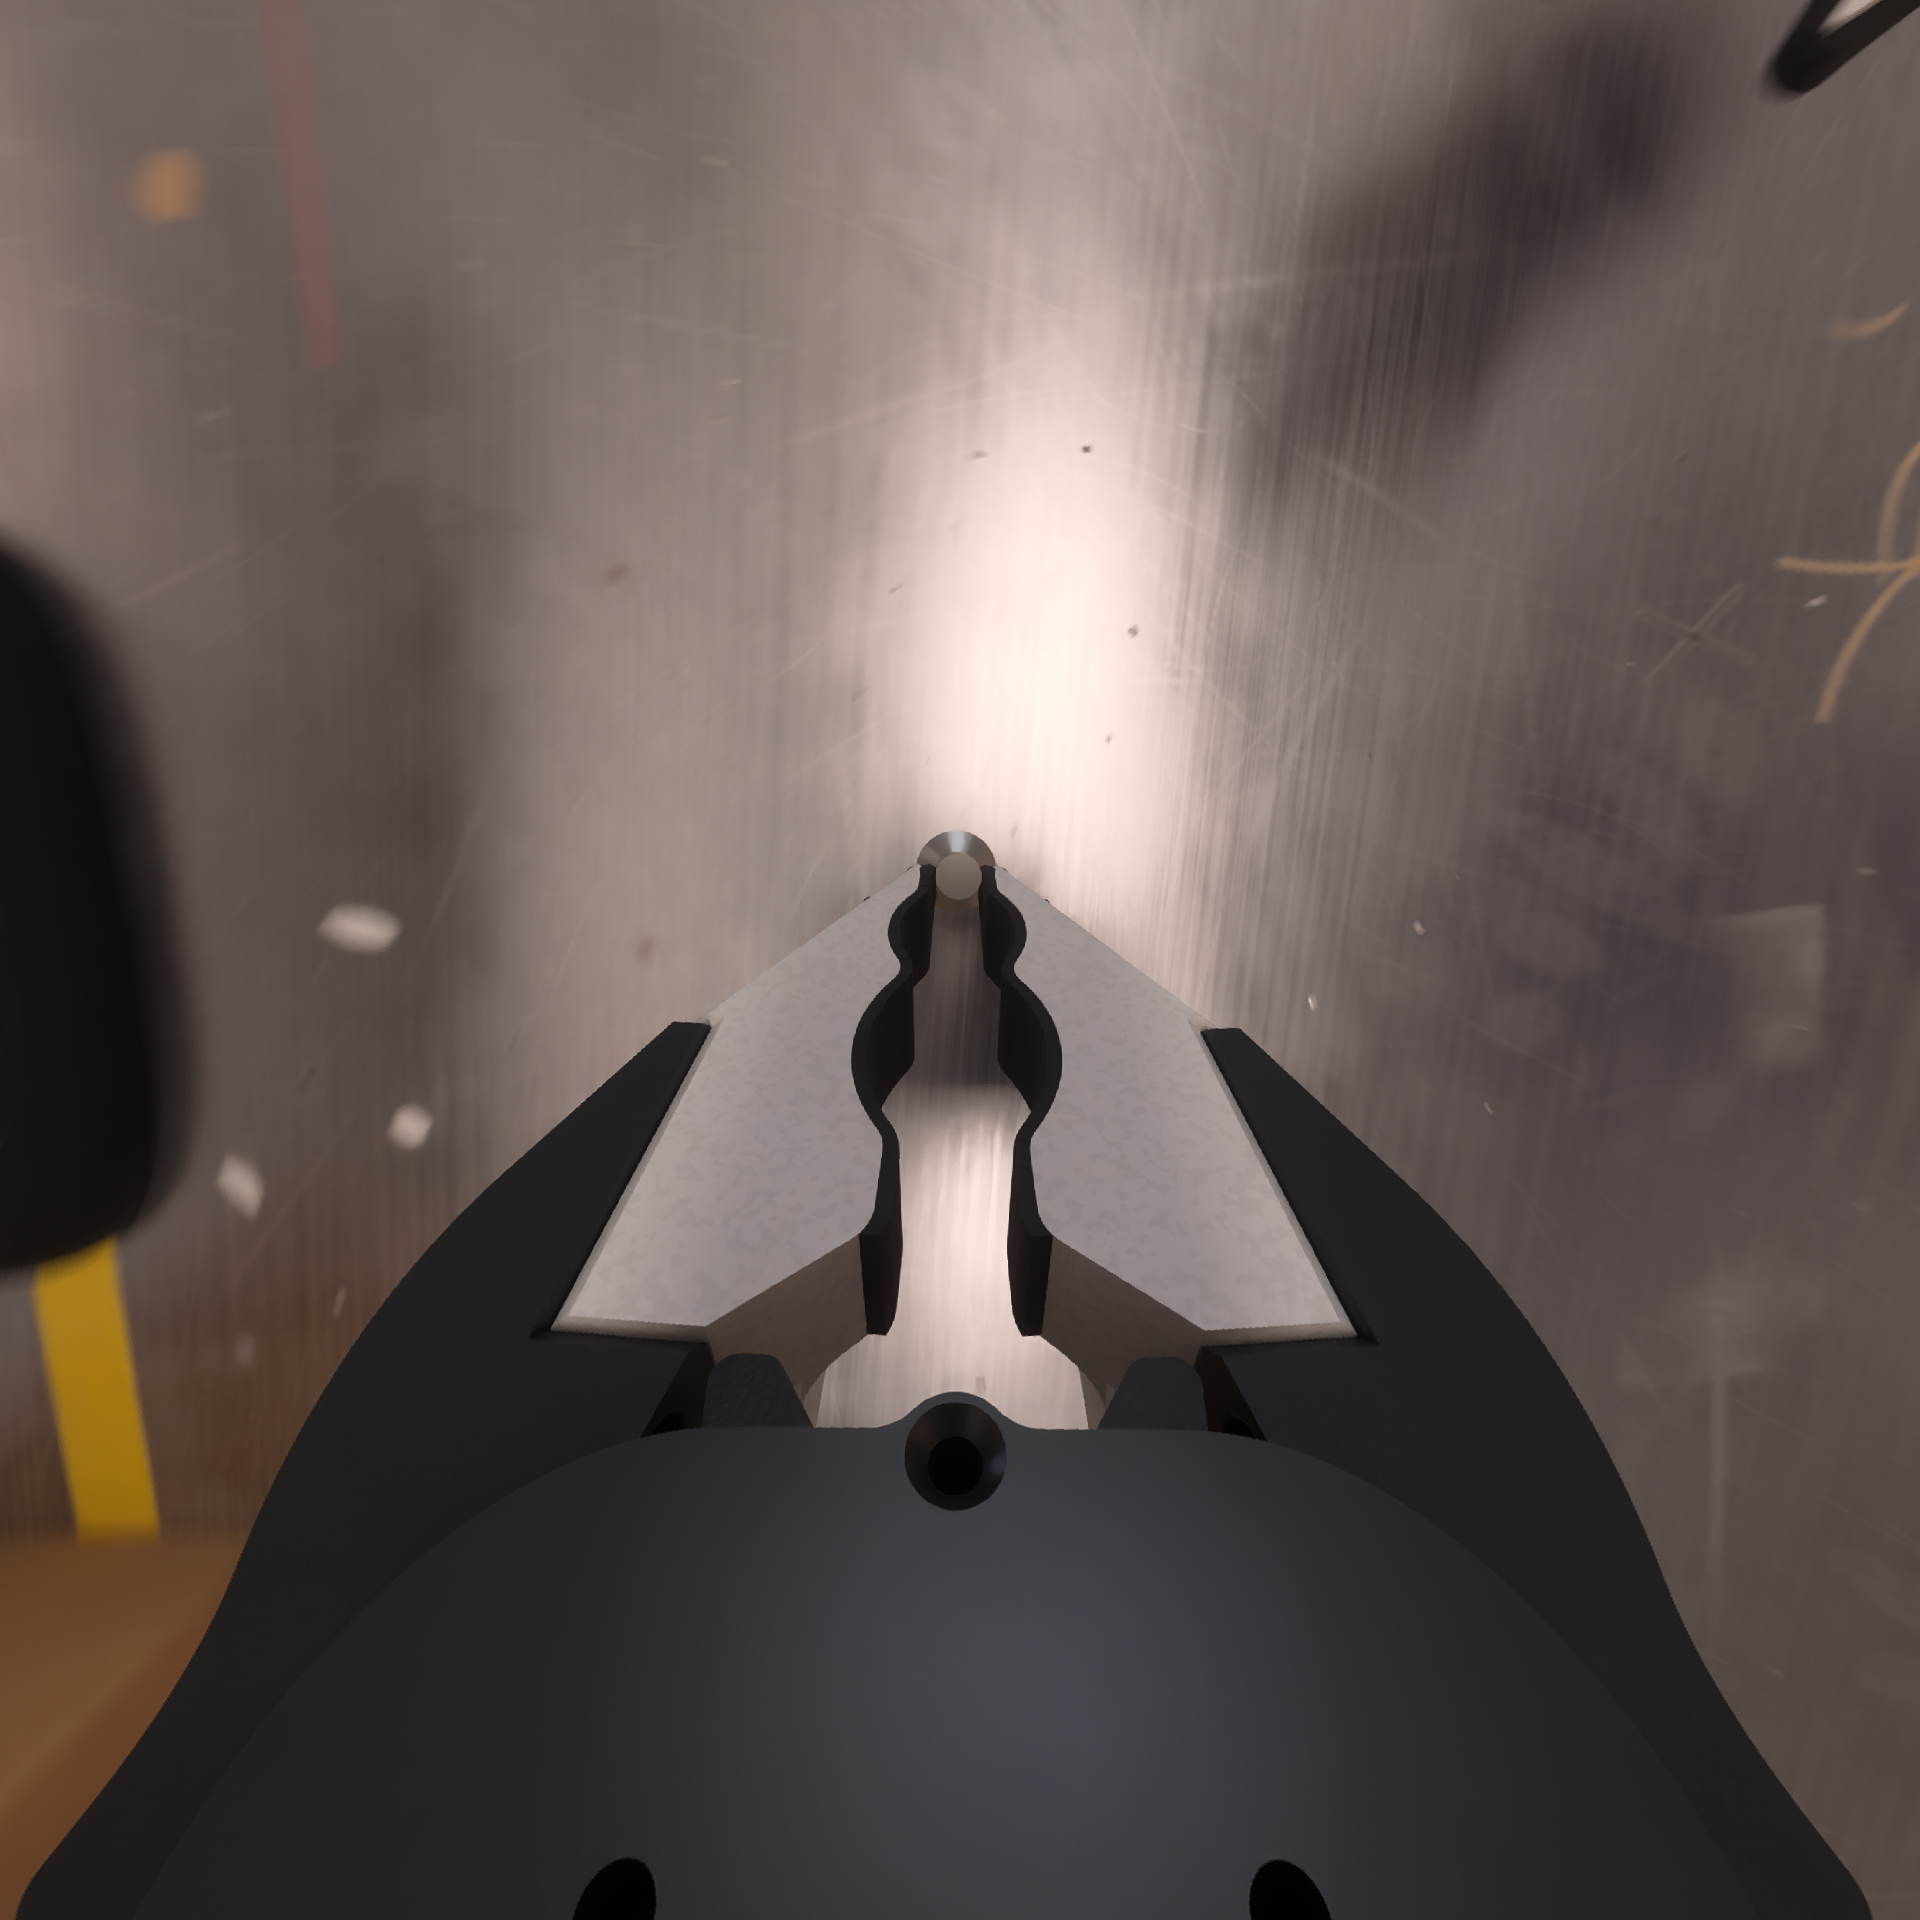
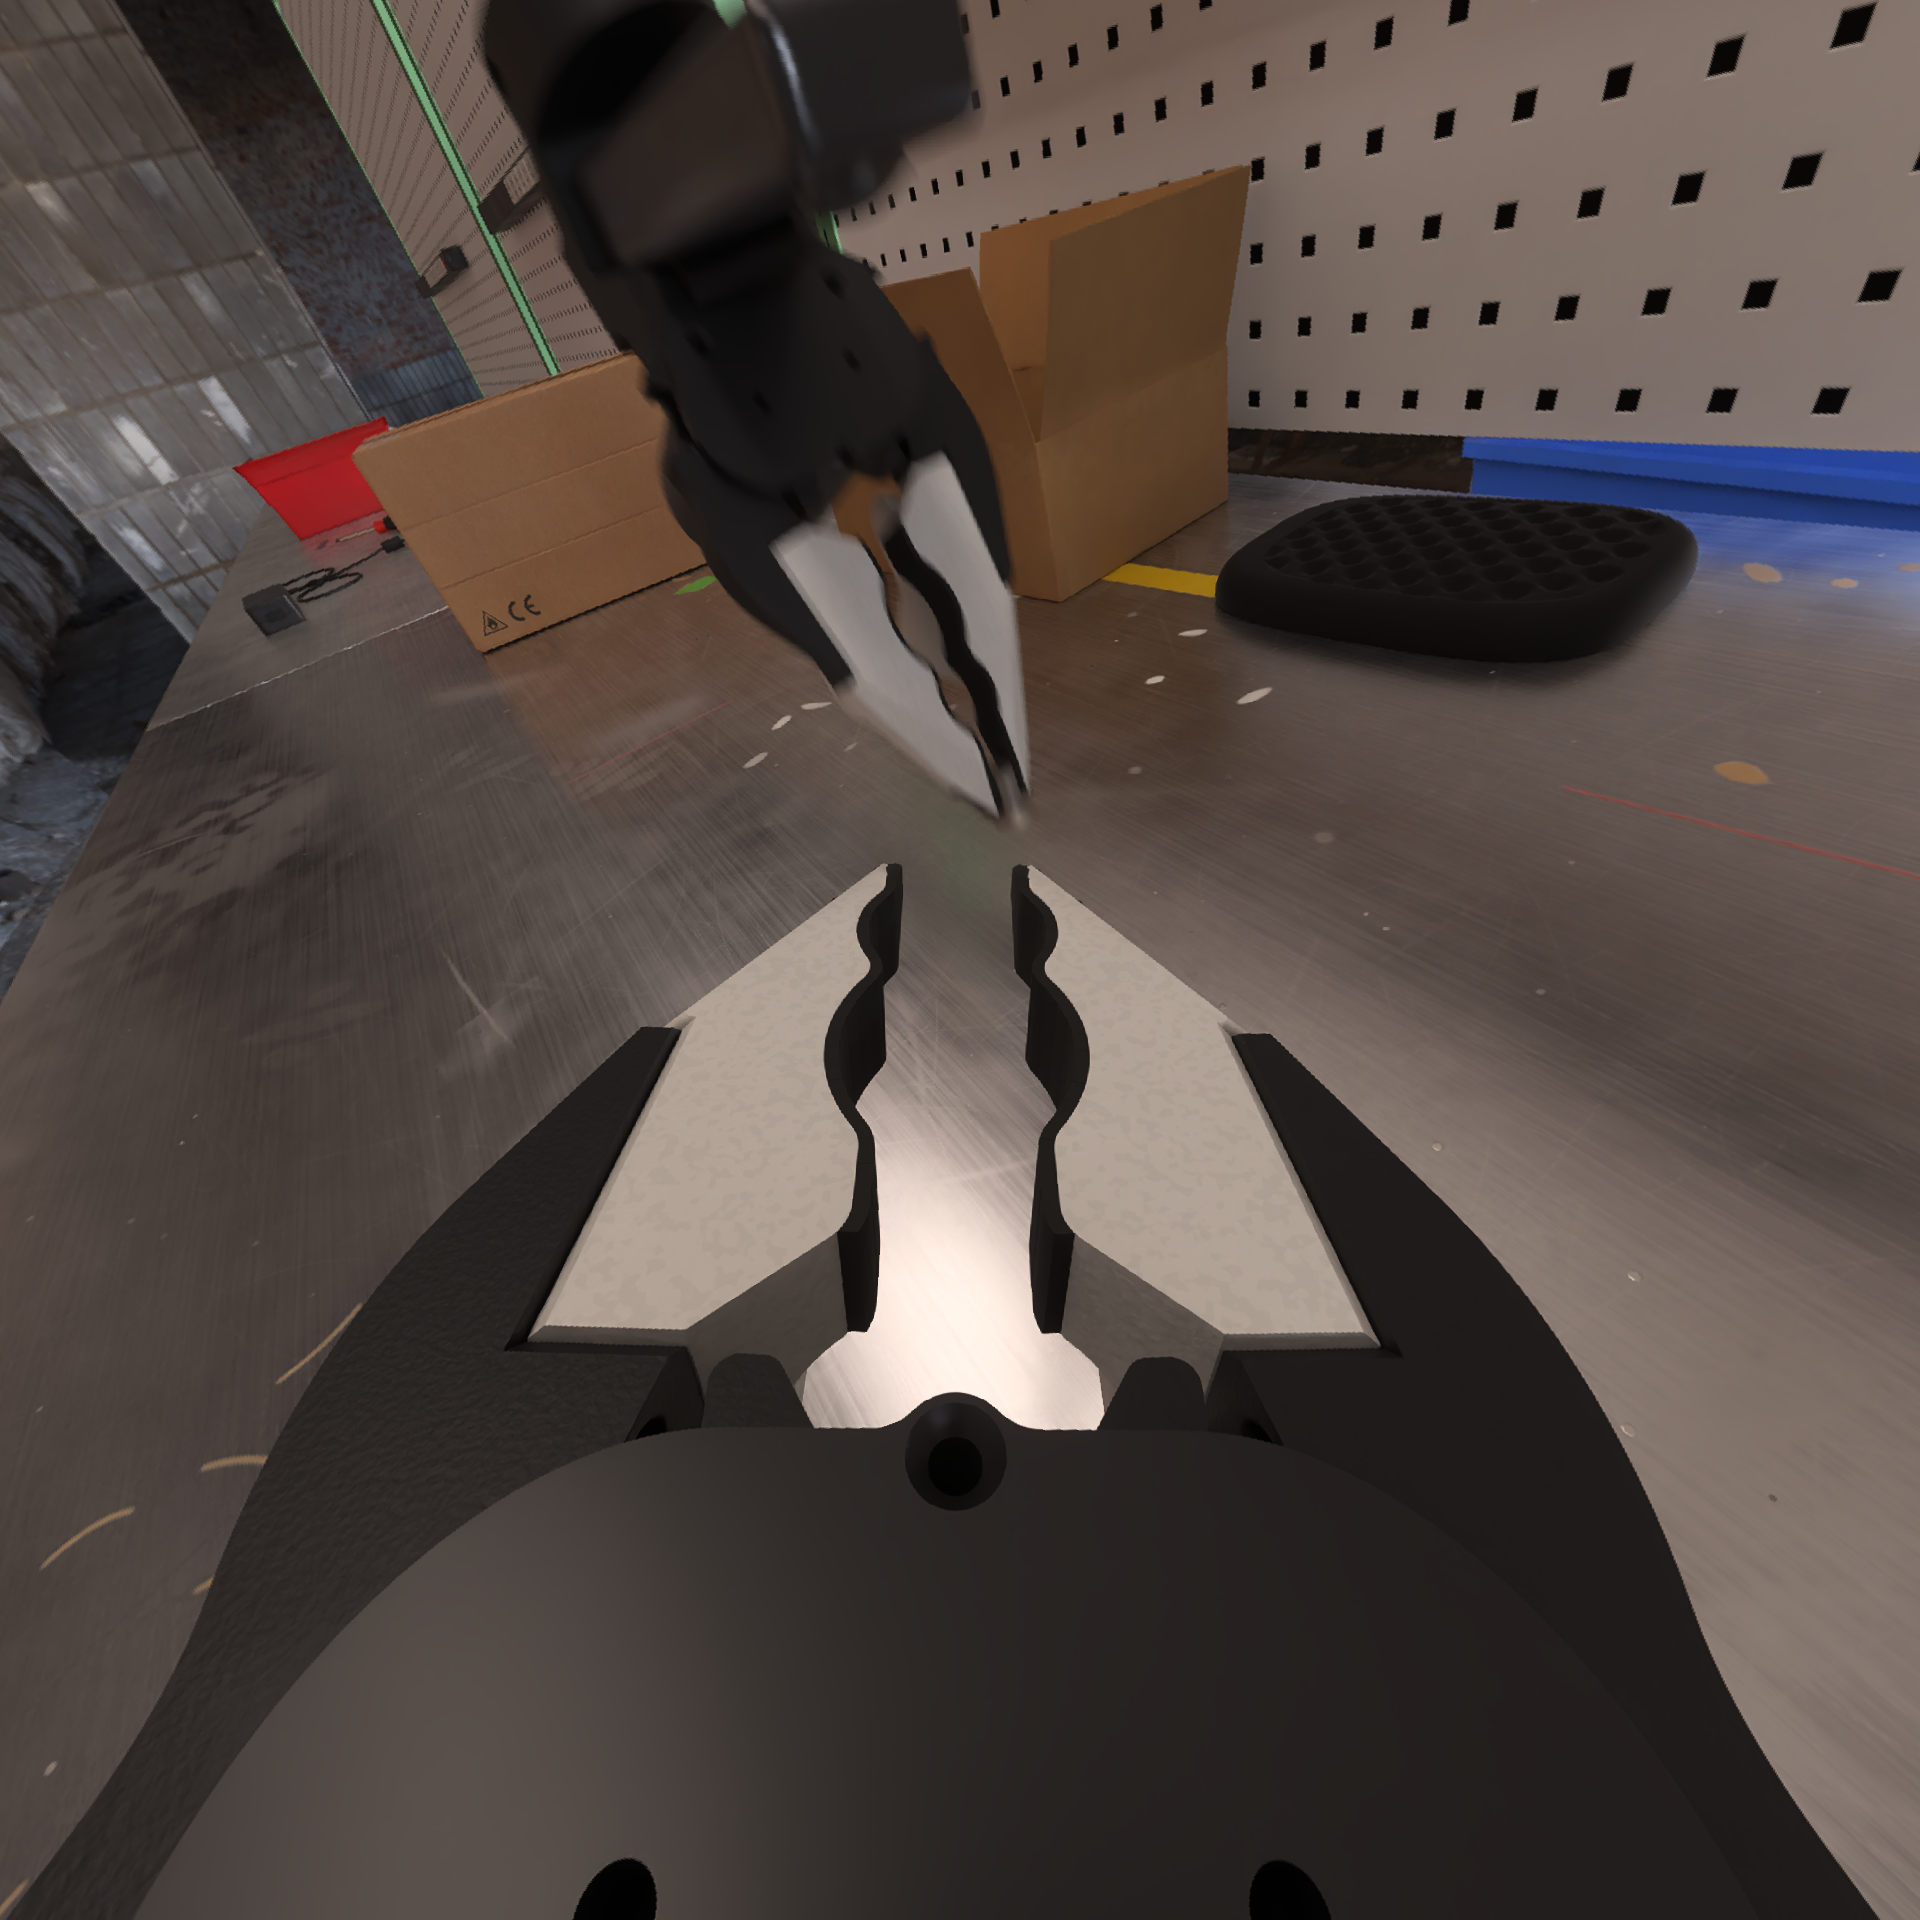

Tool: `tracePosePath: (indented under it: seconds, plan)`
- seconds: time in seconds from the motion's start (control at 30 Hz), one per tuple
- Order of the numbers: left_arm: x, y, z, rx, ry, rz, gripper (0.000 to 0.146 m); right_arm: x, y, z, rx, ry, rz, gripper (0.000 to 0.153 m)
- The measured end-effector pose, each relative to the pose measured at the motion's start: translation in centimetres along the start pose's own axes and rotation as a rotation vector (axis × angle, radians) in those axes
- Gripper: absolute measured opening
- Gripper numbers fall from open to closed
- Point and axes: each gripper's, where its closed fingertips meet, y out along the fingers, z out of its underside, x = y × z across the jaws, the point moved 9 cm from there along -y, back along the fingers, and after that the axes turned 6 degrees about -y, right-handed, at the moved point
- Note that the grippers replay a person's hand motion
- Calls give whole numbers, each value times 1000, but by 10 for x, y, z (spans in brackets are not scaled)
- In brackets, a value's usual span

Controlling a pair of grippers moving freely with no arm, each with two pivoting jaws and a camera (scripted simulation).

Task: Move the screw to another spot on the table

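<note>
The small silver screw (image 1: 956, 871) is pinched between the tips of my left gripper (image 1: 956, 883), which is shut on it above the scratched steel table (image 1: 727, 520). Only the screw's round end shows past the tips. In the right wrist view the left gripper (image 2: 1006, 805) hangs tilted, tips down, close over the table (image 2: 416, 935); the screw itself is too small and blurred to make out there. My right gripper (image 2: 956, 883) is open and empty, low over the table, its tips just short of the left gripper's tips.
A black honeycomb mat (image 2: 1455, 577) lies at the right back, also at the left edge of the left wrist view (image 1: 62, 914). Two cardboard boxes (image 2: 540, 499) (image 2: 1122, 384), a red bin (image 2: 312, 478) and a blue bin (image 2: 1704, 468) stand along the pegboard wall (image 2: 1558, 208).
</note>
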Motion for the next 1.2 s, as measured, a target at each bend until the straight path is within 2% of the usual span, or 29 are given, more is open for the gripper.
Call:
tracePosePath:
  seconds: [0.1,0.23,0.37,0.5,0.63,0.8,1.07,1.17,1.2]
  plan:
    - [2,-65,32,-115,-143,-66,8,0,0,0,-4,-2,0,21]
    - [-27,-135,114,-129,-363,-167,8,0,1,0,4,1,-4,21]
    - [-74,-153,202,-19,-644,-251,8,0,2,1,16,-4,-1,21]
    - [-121,-140,249,-51,-775,-215,8,1,4,1,30,-12,5,21]
    - [-141,-119,259,-8,-797,-251,8,1,5,2,39,-15,9,21]
    - [-140,-103,259,38,-779,-276,8,1,4,1,36,-11,12,21]
    - [-137,-95,256,120,-721,-298,8,0,3,1,28,-8,13,21]
    - [-139,-98,253,129,-705,-333,26,0,3,1,28,-6,10,21]
    - [-139,-101,252,135,-706,-346,28,0,3,1,27,-5,9,21]
